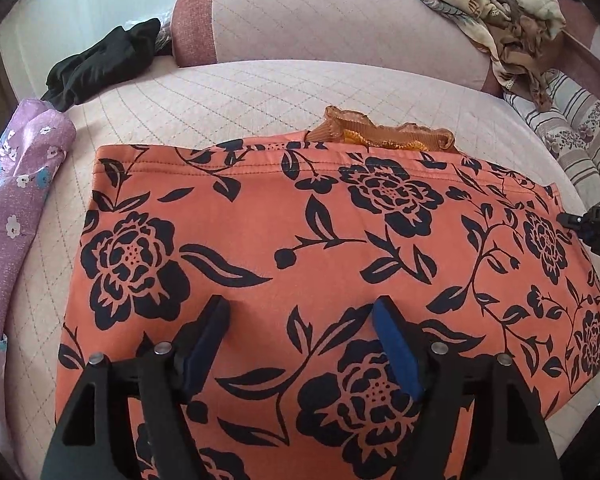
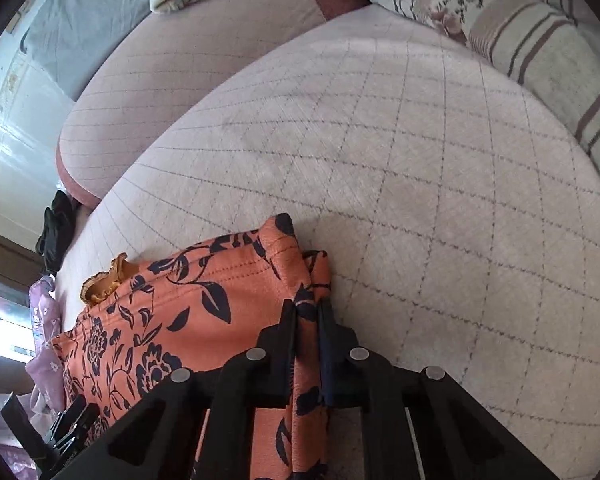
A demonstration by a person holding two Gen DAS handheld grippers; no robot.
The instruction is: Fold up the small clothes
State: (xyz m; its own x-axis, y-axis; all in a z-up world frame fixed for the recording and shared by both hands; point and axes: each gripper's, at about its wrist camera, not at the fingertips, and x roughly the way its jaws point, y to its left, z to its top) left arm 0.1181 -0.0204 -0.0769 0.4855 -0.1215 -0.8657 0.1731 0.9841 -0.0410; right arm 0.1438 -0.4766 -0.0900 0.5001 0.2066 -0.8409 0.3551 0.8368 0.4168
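Orange flowered cloth (image 1: 300,240) is lying flat on our pink quilted bed (image 1: 220,92). We are pinching its right edge tight in our right gripper (image 2: 308,312), while our left gripper (image 1: 300,320) is hovering wide open over it. We should be lifting evenly. Purple cloth (image 1: 16,200), black clothes (image 1: 100,60) and a frilly brown bit (image 1: 380,132) are sitting nearby.

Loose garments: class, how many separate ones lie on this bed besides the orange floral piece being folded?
4: black garment far left, purple floral cloth on the left edge, cream patterned heap on the bolster, ruffled amber piece peeking behind the orange one. More may be hidden.
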